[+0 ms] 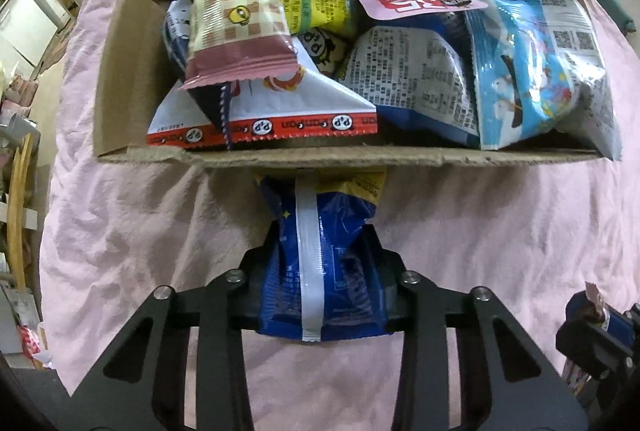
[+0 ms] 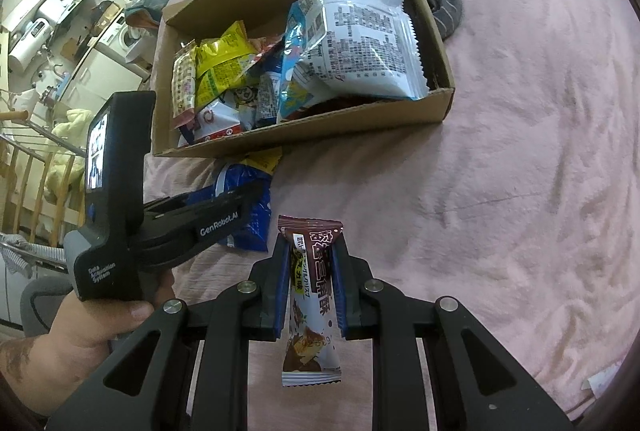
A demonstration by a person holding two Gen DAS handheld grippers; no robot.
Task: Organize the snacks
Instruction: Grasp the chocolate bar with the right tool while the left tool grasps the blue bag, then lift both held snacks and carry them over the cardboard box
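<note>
Two hand-held grippers over pink cloth: left gripper (image 1: 322,263) clamped on crinkled blue foil snack bag (image 1: 320,271) below open brown cardboard box (image 1: 280,156) at twelve o'clock, right gripper (image 2: 311,283) pinching slim brown-and-white wafer bar (image 2: 310,295); best lifted above near wall, released onto pile.

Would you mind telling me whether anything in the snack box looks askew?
Yes: the snacks in the cardboard box lie jumbled, and the light blue packet at its right corner leans over the front wall instead of lying inside.
</note>
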